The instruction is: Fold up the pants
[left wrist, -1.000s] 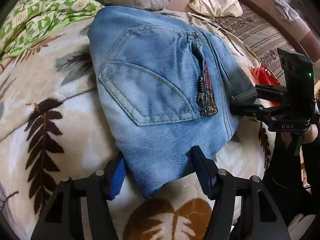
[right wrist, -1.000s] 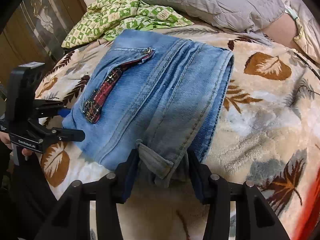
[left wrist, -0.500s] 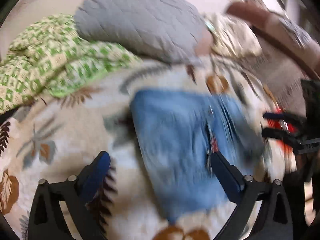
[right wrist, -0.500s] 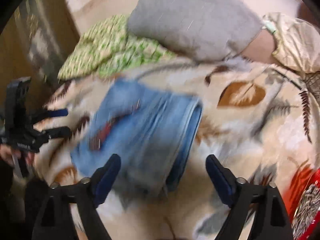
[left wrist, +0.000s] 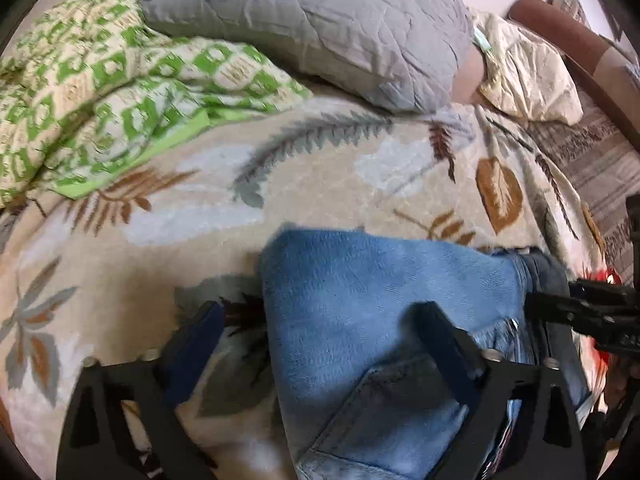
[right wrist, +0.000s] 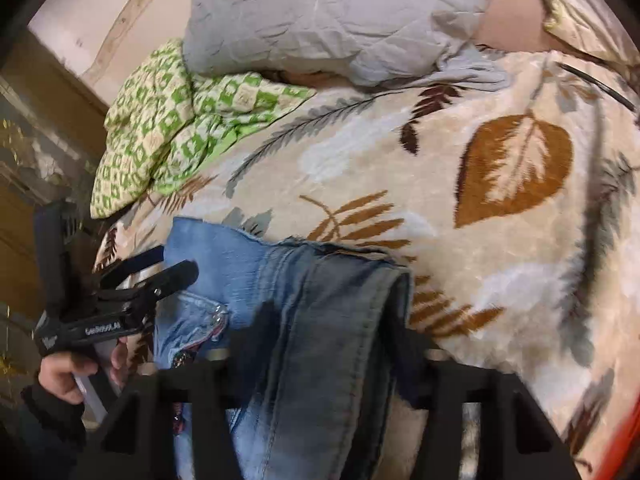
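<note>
Lying folded into compact bundle on leaf-print blanket (left wrist: 360,168), jeans (left wrist: 380,300) now reach in between fingers of both tools. Folding looks nearly done; maybe last tidy left. Left gripper (left wrist: 320,340): fingers apart, jaws just been closing a little, denim edge between them, not pinched. Right gripper (right wrist: 320,352): jaws just narrowed around thick folded edge, seemingly gripping it. Compared with a second ago, bundle sits lower, closer to fingers; grey pillow (left wrist: 312,20) and green quilt (left wrist: 100,92) beyond.
</note>
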